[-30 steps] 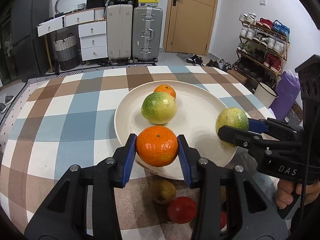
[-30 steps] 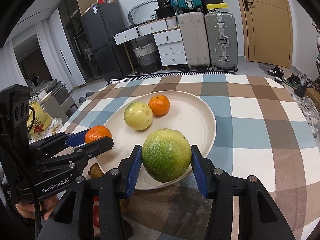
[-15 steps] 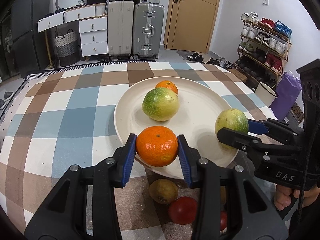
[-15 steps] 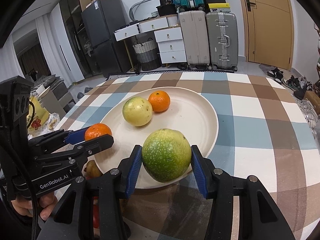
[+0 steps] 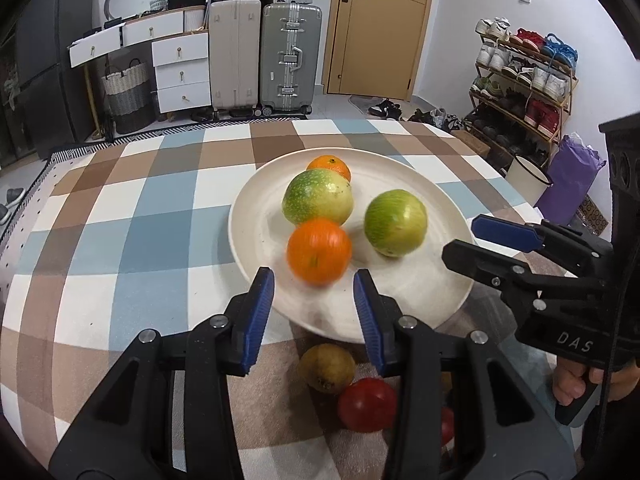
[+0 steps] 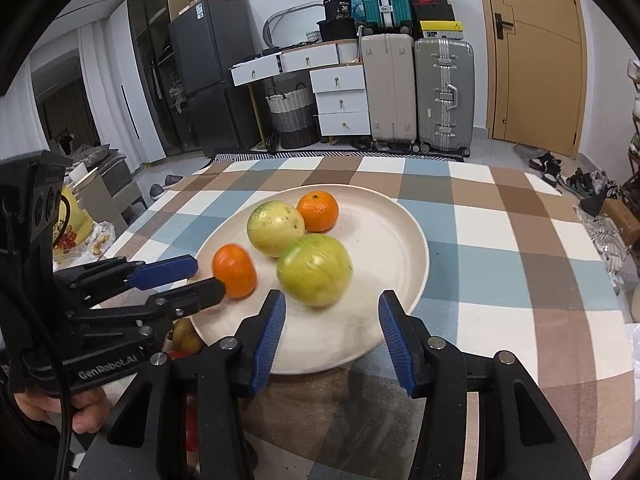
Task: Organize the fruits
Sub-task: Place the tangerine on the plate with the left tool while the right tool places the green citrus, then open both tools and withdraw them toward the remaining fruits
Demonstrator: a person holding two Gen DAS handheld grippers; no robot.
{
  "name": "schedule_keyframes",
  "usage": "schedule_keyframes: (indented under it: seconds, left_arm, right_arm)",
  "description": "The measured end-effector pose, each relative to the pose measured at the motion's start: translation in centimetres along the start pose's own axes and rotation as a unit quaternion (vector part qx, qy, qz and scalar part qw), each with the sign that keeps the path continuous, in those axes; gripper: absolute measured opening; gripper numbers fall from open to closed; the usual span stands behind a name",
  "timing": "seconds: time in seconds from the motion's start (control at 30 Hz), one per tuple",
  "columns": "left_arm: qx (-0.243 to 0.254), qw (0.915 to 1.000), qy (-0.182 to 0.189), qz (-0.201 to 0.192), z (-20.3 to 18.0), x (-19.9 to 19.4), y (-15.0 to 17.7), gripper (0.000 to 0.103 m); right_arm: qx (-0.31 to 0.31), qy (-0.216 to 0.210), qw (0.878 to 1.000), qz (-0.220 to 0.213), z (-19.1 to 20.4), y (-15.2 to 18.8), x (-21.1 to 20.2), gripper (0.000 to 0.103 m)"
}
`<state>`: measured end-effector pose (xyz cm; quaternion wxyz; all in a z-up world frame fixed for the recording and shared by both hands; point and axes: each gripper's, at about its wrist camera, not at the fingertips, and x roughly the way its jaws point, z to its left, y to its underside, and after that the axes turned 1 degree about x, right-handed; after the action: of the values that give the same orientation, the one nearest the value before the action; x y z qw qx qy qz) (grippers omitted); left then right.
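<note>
Orange mandarin (image 5: pixel 319 250) and green fruit (image 6: pixel 315 269) lie blurred on the cream plate (image 5: pixel 436 300), free of both opening claws: left claw (image 5: pixel 314 304), right claw (image 6: pixel 332 330), nothing between pads. Best to draw back slowly, clear of the rim. Pear (image 5: pixel 327 368) and tomato (image 5: pixel 367 404) wait on the checked bench (image 5: pixel 132 240), just below the left claw.

Matt cream plate (image 5: pixel 248 240) on woven checked tablecloth (image 5: pixel 120 240)

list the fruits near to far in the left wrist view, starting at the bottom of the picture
red fruit → yellowish fruit → blurred orange → right green fruit → left green fruit → far orange
</note>
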<state>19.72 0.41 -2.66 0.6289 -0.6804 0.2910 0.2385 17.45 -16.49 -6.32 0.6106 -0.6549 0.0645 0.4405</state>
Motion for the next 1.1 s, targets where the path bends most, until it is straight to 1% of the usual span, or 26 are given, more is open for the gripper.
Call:
schedule_keyframes:
  seconds: [0.03, 0.07, 0.1, 0.17, 0.2, 0.23, 0.27, 0.3, 0.33, 0.4, 0.47, 0.53, 0.63, 0.7, 0.93, 1.1]
  left_arm:
    - [-0.002, 1.0, -0.002, 0.001, 0.2, -0.3, 0.1, 0.05]
    - [-0.004, 1.0, -0.006, 0.001, 0.4, -0.6, 0.2, 0.062]
    - [-0.006, 0.9999, -0.012, -0.001, 0.7, -1.0, 0.5, 0.066]
    - [-0.009, 0.9998, -0.015, -0.003, 1.0, -1.7, 1.0, 0.071]
    - [-0.009, 0.9999, -0.015, 0.0, 1.2, -2.0, 1.2, 0.073]
    - [-0.008, 0.9998, -0.016, 0.001, 1.2, -2.4, 1.4, 0.077]
    - [-0.008, 0.9998, -0.019, -0.001, 1.3, -2.7, 1.5, 0.082]
    - [-0.007, 0.9997, -0.023, -0.005, 1.3, -3.1, 1.6, 0.083]
    - [-0.007, 0.9996, -0.025, -0.007, 1.4, -3.4, 1.6, 0.085]
    - [-0.003, 0.9997, -0.023, -0.002, 1.3, -3.8, 2.0, 0.09]
    - [0.006, 0.9996, -0.027, 0.001, 1.2, -4.1, 2.6, 0.095]
    - [0.012, 0.9994, -0.031, 0.005, 1.1, -4.3, 3.1, 0.098]
    - [0.014, 0.9993, -0.033, 0.01, 1.2, -4.7, 3.8, 0.098]
    - [0.008, 0.9995, -0.027, 0.013, 1.3, -4.9, 4.0, 0.099]
    - [-0.014, 0.9997, -0.009, 0.018, 1.9, -4.9, 3.9, 0.101]
    - [-0.014, 0.9996, -0.012, 0.021, 1.9, -4.7, 3.9, 0.101]
  right_arm:
    - [0.001, -0.002, 1.0, 0.004, -0.1, 0.1, -0.2, 0.058]
    - [0.003, -0.003, 1.0, 0.007, -0.2, 0.2, -0.3, 0.06]
    - [0.004, -0.004, 1.0, 0.009, -0.2, 0.2, -0.4, 0.064]
    - [0.003, -0.005, 1.0, 0.011, -0.2, 0.4, -0.7, 0.069]
    - [0.001, -0.005, 1.0, 0.011, -0.2, 0.5, -0.9, 0.074]
    - [-0.003, -0.004, 1.0, 0.01, -0.1, 0.6, -1.2, 0.081]
    - [-0.004, -0.003, 1.0, 0.009, 0.0, 0.7, -1.4, 0.085]
    - [-0.006, -0.003, 1.0, 0.009, 0.1, 0.9, -1.6, 0.091]
    - [-0.008, -0.005, 1.0, 0.012, 0.1, 1.1, -1.7, 0.095]
    - [-0.014, -0.011, 1.0, 0.016, 0.2, 1.4, -1.9, 0.1]
    - [-0.02, -0.007, 1.0, 0.02, 0.3, 1.6, -2.1, 0.102]
    - [-0.022, -0.005, 0.999, 0.027, 0.3, 1.6, -2.2, 0.102]
    - [-0.021, -0.015, 0.999, 0.033, 0.3, 1.6, -2.5, 0.102]
    - [-0.026, -0.015, 0.999, 0.036, 0.5, 1.7, -2.7, 0.102]
    - [-0.041, -0.024, 0.997, 0.064, 0.5, 3.6, -3.4, 0.102]
    - [-0.05, -0.043, 0.994, 0.082, 1.3, 4.3, -2.8, 0.102]
